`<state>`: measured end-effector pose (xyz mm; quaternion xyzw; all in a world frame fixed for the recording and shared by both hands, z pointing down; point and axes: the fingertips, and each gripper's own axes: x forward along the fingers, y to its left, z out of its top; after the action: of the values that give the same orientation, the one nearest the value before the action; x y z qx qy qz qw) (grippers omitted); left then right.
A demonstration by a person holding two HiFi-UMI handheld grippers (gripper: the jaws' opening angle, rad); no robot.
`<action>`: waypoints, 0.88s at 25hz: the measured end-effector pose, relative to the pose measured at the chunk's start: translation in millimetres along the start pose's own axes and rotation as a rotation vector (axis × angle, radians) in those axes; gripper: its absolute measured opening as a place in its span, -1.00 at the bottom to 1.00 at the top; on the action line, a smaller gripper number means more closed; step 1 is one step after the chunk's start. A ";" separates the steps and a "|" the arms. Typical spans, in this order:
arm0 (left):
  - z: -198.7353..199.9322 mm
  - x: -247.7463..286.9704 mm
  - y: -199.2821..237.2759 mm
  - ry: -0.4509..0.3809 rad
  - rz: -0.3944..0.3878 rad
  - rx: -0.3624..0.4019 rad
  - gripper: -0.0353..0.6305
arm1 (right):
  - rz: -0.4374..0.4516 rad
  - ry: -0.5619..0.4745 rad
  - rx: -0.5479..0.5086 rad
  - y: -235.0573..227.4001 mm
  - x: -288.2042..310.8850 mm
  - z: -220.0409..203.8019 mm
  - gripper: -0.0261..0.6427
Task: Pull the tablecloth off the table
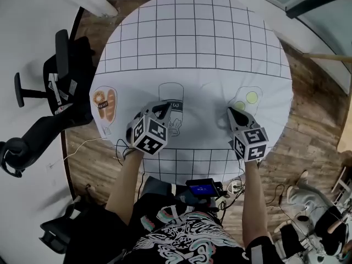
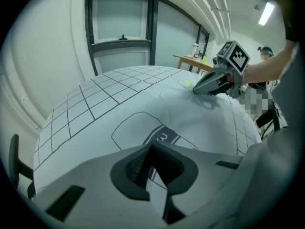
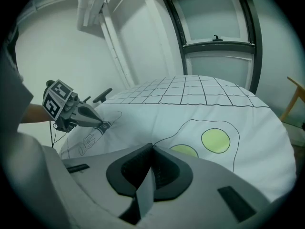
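A white tablecloth (image 1: 192, 37) with a black grid and line drawings covers the round table. My left gripper (image 1: 164, 108) rests on its near part, by a bottle drawing (image 1: 175, 90). In the left gripper view the jaws (image 2: 152, 146) are shut, with a pinched fold of cloth (image 2: 156, 194) running between them. My right gripper (image 1: 231, 112) sits by the drawing with green circles (image 1: 251, 97). Its jaws (image 3: 152, 148) are also shut, on a fold of cloth (image 3: 145, 190). Each gripper shows in the other's view, tips on the cloth: the right gripper (image 2: 196, 89) and the left gripper (image 3: 103, 126).
A black office chair (image 1: 60, 76) stands left of the table on the wood floor (image 1: 308, 120). Cables (image 1: 99, 144) lie near my feet. A dark-framed window (image 2: 124, 27) and a wooden table (image 2: 193, 61) are beyond the far edge. A wooden chair (image 3: 296, 99) stands at the right.
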<state>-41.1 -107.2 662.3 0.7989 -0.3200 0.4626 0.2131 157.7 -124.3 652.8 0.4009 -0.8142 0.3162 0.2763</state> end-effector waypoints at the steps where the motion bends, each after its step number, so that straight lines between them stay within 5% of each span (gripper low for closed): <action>1: -0.1 0.0 -1.2 -0.001 -0.005 -0.009 -0.87 | 0.000 -0.001 0.003 -0.2 -1.8 -0.1 -0.86; 13: 5.2 -7.0 1.4 -0.050 -0.045 -0.090 -0.88 | 0.023 -0.062 0.096 -0.8 -11.1 9.5 -0.86; 17: 18.0 -13.0 -22.6 -0.105 -0.187 -0.168 -0.88 | 0.033 -0.085 0.169 -1.3 -14.5 12.4 -0.86; 19: 18.9 -10.5 -32.8 -0.095 -0.162 -0.114 -0.88 | 0.031 -0.088 0.159 -0.6 -16.4 14.7 -0.86; 22: 10.4 -10.1 -28.0 -0.070 -0.026 -0.002 -0.87 | 0.030 -0.096 0.171 -0.4 -20.2 16.2 -0.86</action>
<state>-18.6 -90.9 647.2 0.8184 -0.3173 0.4314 0.2084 165.4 -126.8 628.2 0.4257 -0.8025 0.3688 0.1969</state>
